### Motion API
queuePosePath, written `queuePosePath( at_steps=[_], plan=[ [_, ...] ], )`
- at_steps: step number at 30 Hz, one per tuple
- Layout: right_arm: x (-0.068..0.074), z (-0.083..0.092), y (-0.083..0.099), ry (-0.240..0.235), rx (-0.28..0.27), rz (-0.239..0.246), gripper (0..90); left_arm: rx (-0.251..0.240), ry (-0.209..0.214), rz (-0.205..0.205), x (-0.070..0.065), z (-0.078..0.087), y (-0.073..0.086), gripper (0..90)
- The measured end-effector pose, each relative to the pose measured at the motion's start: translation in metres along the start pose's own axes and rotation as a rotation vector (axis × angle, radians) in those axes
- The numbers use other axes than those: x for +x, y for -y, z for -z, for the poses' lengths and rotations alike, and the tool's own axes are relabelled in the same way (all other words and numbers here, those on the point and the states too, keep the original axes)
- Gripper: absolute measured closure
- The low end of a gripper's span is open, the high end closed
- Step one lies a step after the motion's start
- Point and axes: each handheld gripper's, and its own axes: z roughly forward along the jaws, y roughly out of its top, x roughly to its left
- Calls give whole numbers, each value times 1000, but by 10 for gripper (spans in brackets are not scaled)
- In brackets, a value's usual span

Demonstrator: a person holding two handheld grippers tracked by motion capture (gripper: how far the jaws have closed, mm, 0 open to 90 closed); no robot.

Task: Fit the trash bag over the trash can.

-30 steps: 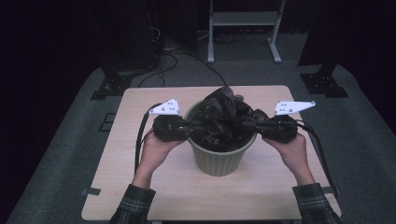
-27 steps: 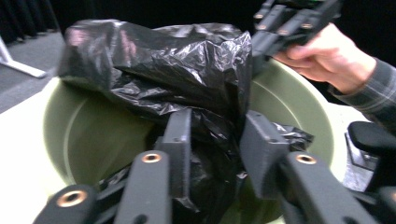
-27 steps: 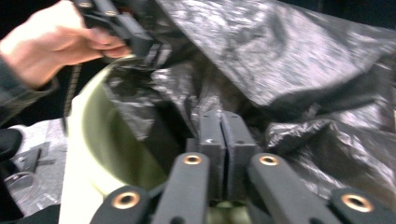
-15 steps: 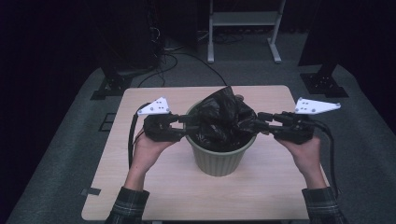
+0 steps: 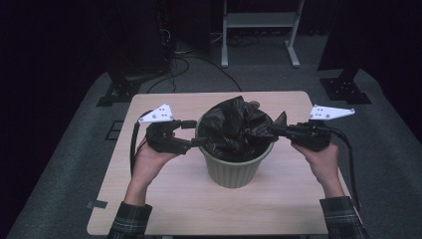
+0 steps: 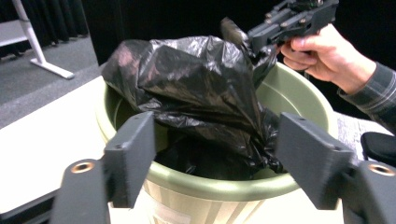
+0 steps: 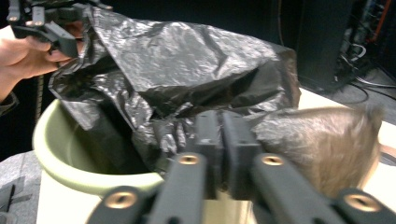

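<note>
The right gripper (image 5: pixel 276 130) pinches the black bag (image 5: pixel 239 130) in the green bin (image 5: pixel 234 172); the left gripper (image 5: pixel 195 133), its fingers just opening, holds nothing. One-sided pulling may tear the film.

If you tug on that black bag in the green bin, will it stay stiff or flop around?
Probably floppy: the black bag is thin, shiny and full of crumples, slumping over the green bin. It likely weighs little, since the right gripper lifts one pinched corner. It may be slippery too, and could stretch or tear if pulled hard. The left gripper has just been opening, nothing pinched.
</note>
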Motion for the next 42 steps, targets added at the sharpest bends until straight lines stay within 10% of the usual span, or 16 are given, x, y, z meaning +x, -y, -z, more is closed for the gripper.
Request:
queuePosePath(
  at_steps=[9,18,31,42],
  plan=[
    [16,-10,-9,-68,-10,42,900,-99,-31,-26,-7,26,-18,191],
    [61,-44,-16,-204,4,135,900,-78,37,-44,-18,-4,-32,231],
    [84,-51,-25,-231,31,201,900,-64,217,-2,-26,-50,-42,364],
    [93,-58,-28,-234,56,235,900,-36,276,6,-29,-73,-49,510]
  ],
)
